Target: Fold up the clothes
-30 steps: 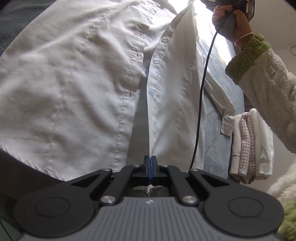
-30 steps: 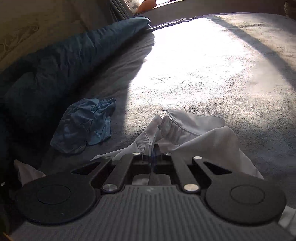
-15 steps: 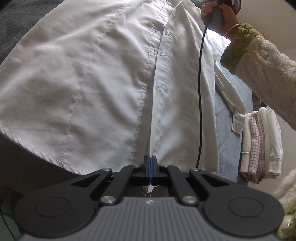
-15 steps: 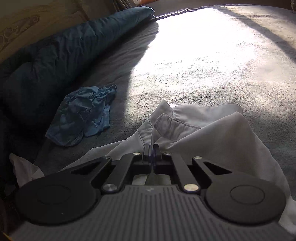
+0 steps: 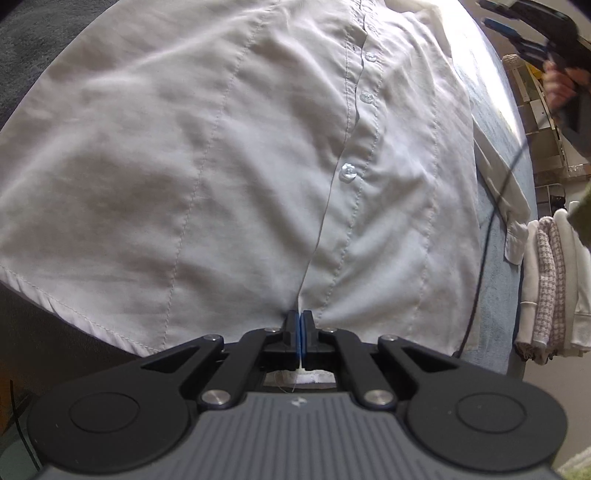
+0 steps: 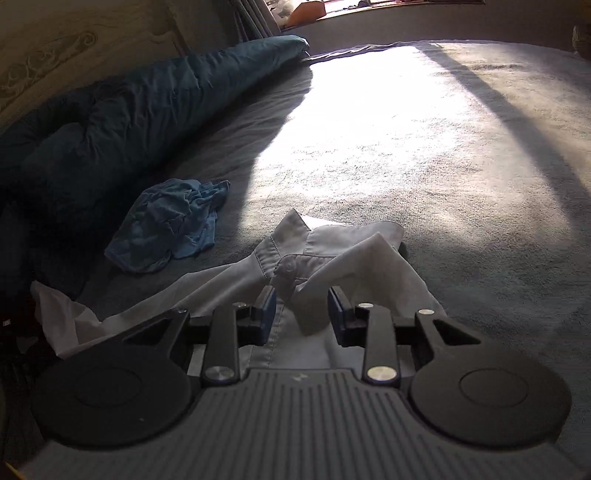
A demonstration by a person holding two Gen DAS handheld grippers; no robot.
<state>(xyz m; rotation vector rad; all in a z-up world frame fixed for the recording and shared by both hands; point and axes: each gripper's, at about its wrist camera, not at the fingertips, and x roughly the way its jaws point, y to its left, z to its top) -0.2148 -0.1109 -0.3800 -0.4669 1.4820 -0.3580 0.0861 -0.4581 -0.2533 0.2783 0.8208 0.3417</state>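
A white button-up shirt [image 5: 221,166] lies spread on the grey bed, its button placket running up the middle. My left gripper [image 5: 299,325] is shut on the shirt's bottom hem at the placket. In the right wrist view the shirt's collar end [image 6: 317,254] lies rumpled on the bed. My right gripper [image 6: 301,314] is open, its jaws standing apart either side of the collar fabric and holding nothing. The right gripper also shows at the top right of the left wrist view [image 5: 532,27], above the shirt.
A crumpled blue garment [image 6: 170,221] lies left of the collar. A dark blue duvet [image 6: 140,110] is bunched along the bed's left side. A stack of folded clothes [image 5: 550,288] sits at the bed's right edge. A black cable [image 5: 484,236] hangs over the shirt.
My right gripper has opened and let go of the collar, which now lies on the bed. The shirt has gone from hanging stretched to lying flat. My left gripper still holds the hem.
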